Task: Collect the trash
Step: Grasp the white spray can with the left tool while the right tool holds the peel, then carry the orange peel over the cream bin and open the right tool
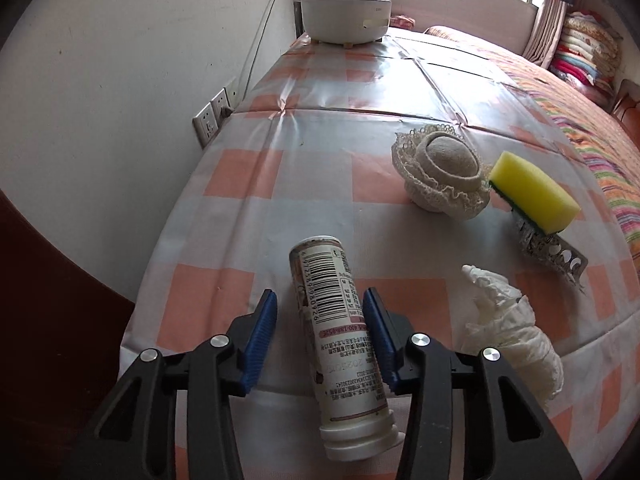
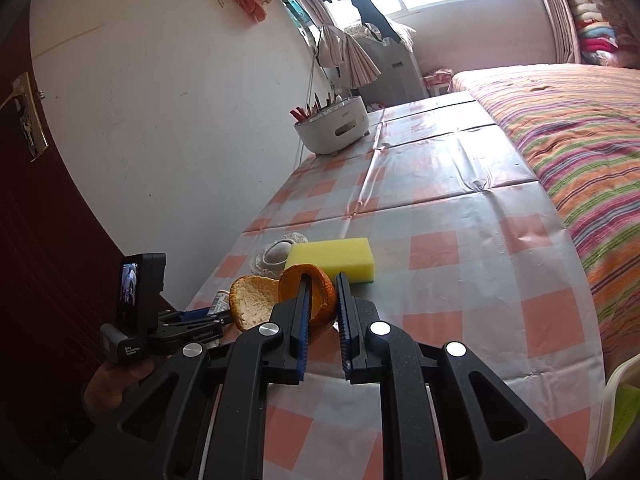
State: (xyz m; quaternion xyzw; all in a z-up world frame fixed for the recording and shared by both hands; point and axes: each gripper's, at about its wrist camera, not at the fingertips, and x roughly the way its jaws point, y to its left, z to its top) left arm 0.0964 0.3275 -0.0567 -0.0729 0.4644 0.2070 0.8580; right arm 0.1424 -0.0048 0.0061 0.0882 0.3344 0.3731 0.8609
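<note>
In the left wrist view a white plastic bottle (image 1: 340, 344) with a barcode label lies on the checked tablecloth (image 1: 320, 152), between the blue pads of my open left gripper (image 1: 320, 300); the pads stand on either side of it, apart from it. A crumpled white tissue (image 1: 508, 328) lies to its right, and a silver blister pack (image 1: 556, 254) beyond that. In the right wrist view my right gripper (image 2: 323, 280) is shut on an orange peel (image 2: 288, 292) and holds it above the table. The left gripper (image 2: 192, 320) shows at the left there.
A yellow sponge (image 1: 534, 192) and a small lace hat (image 1: 440, 172) lie mid-table. A white bowl-shaped holder (image 1: 346, 20) stands at the far end. The wall with sockets (image 1: 212, 114) runs along the left; a striped bed (image 2: 580, 152) is on the right.
</note>
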